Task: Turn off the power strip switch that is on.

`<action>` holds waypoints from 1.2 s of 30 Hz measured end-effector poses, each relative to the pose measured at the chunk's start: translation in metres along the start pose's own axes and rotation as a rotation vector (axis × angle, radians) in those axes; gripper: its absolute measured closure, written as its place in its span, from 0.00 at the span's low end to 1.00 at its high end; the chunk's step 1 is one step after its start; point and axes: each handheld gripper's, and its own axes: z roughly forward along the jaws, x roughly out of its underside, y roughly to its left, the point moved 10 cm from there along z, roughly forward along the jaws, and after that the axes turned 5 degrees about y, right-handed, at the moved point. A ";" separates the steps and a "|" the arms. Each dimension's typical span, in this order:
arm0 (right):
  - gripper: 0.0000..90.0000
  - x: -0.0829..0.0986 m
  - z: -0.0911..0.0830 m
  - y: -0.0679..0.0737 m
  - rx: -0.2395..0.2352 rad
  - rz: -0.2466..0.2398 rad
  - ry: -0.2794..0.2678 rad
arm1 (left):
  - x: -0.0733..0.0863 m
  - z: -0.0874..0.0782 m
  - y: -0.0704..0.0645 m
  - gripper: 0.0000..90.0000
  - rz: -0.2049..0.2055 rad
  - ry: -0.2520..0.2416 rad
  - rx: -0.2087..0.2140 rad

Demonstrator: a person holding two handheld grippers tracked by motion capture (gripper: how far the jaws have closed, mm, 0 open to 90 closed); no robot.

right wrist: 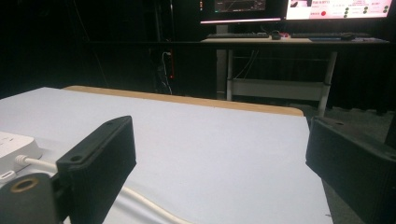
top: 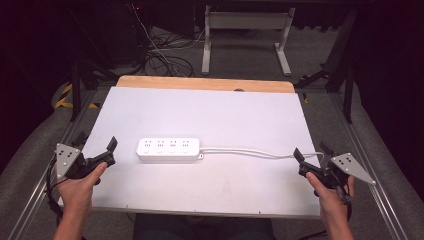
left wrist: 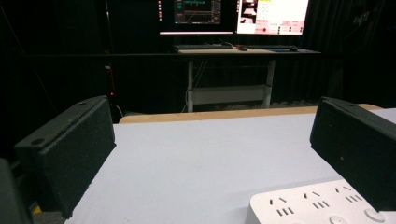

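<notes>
White plastic makes up the power strip (top: 169,149), which lies flat on the pale surface (top: 210,112), a little left of the middle, with its sockets facing up. A white cord (top: 250,152) runs from its right end across the surface to the right edge. The strip is judged to be rigid, fairly light and smooth, so some slipping may be expected under hard jaws; a hold across its narrow width, on the long sides near one end, would seem the surest. The cord is judged to be limp and likely to drag behind if the strip is lifted.

The left gripper (top: 102,153) is held low at the left edge of the surface, pointed toward the strip's left end and near it, with its jaws spread wide and nothing between them; in the left gripper view the strip's corner (left wrist: 322,205) is seen just inside the right jaw. The right gripper (top: 311,157) is held at the right edge, well apart from the strip, jaws likewise wide and empty, with the cord passing just beside its left jaw (right wrist: 140,198).
</notes>
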 end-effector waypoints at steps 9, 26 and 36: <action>0.10 0.000 0.003 0.003 -0.011 -0.014 0.003 | 0.001 0.001 -0.001 0.02 0.001 0.001 0.003; 0.10 0.001 0.006 0.006 -0.017 -0.031 0.012 | 0.003 -0.009 -0.003 0.81 -0.027 0.059 0.073; 0.10 0.001 0.006 0.009 -0.022 -0.031 0.012 | -0.003 -0.014 -0.008 1.00 0.009 0.091 0.086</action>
